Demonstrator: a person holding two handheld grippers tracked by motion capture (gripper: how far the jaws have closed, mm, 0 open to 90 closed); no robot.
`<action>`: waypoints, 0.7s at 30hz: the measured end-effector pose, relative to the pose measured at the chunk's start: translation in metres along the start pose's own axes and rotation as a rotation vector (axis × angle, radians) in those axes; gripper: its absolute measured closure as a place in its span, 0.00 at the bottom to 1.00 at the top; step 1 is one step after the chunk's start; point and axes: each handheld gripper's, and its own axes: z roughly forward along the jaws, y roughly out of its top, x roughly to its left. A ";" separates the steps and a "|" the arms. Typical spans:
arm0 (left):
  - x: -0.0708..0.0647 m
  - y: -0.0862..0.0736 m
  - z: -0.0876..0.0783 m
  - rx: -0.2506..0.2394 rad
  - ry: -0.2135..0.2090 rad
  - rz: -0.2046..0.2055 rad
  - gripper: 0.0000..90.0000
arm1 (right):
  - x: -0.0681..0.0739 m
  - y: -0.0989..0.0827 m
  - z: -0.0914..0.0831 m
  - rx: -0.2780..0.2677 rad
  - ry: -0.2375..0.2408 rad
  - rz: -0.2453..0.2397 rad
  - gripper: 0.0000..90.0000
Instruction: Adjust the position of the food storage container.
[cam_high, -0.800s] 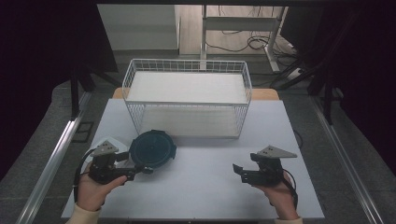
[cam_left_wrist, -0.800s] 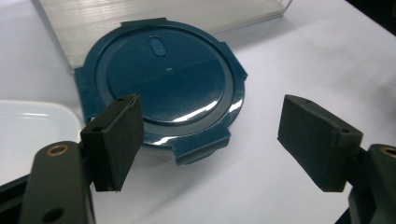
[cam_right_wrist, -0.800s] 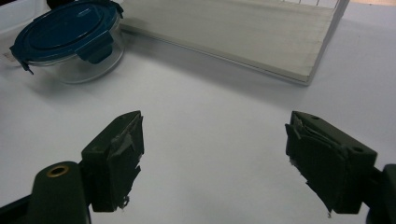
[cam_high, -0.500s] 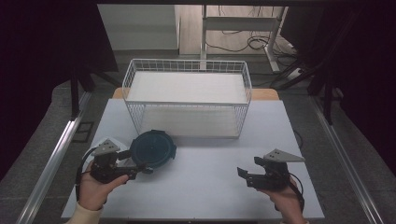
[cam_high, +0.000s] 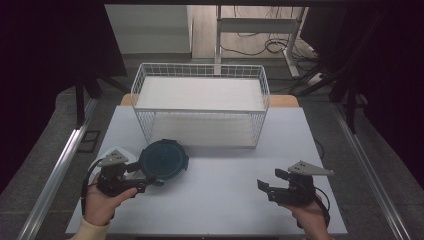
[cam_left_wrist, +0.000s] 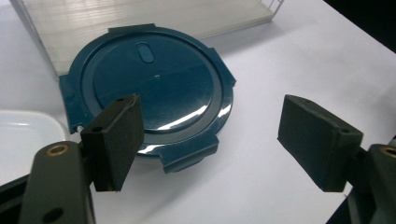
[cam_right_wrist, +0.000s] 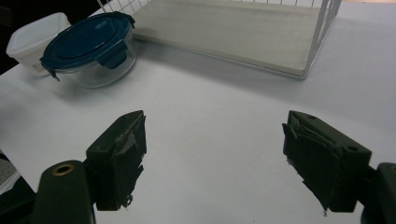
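A round glass container with a dark teal clip lid (cam_high: 163, 160) sits on the white table, just in front of the wire basket (cam_high: 200, 107). My left gripper (cam_high: 146, 179) is at its near-left side, jaws open. In the left gripper view the teal lid (cam_left_wrist: 154, 88) lies beyond the open left gripper (cam_left_wrist: 212, 135), one jaw overlapping the lid's edge and nothing between the pads. My right gripper (cam_high: 267, 182) hovers over bare table at the near right, open and empty. The right gripper view has the open right gripper (cam_right_wrist: 215, 158) low over the table and the round container (cam_right_wrist: 88, 46) far off at the upper left.
A white plastic tub (cam_high: 111, 153) stands left of the round container, partly under my left gripper, seen too as the tub (cam_right_wrist: 32, 39). The white wire basket (cam_right_wrist: 243, 32) with a pale board floor takes up the table's far middle. The table's near edge (cam_high: 210, 234) is close to both hands.
My right gripper has drifted a little to the right and toward the near edge. The left gripper has edged slightly right beside the container, which has not moved.
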 end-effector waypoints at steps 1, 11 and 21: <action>0.000 0.000 0.000 0.001 0.001 -0.001 0.25 | 0.001 0.000 -0.001 0.000 -0.005 -0.002 0.24; -0.005 0.008 -0.006 -0.012 0.027 0.019 0.26 | 0.004 -0.002 -0.007 -0.009 -0.026 -0.015 0.24; -0.004 0.036 -0.020 -0.035 0.051 0.055 0.30 | 0.007 -0.004 -0.006 0.011 -0.037 -0.024 0.24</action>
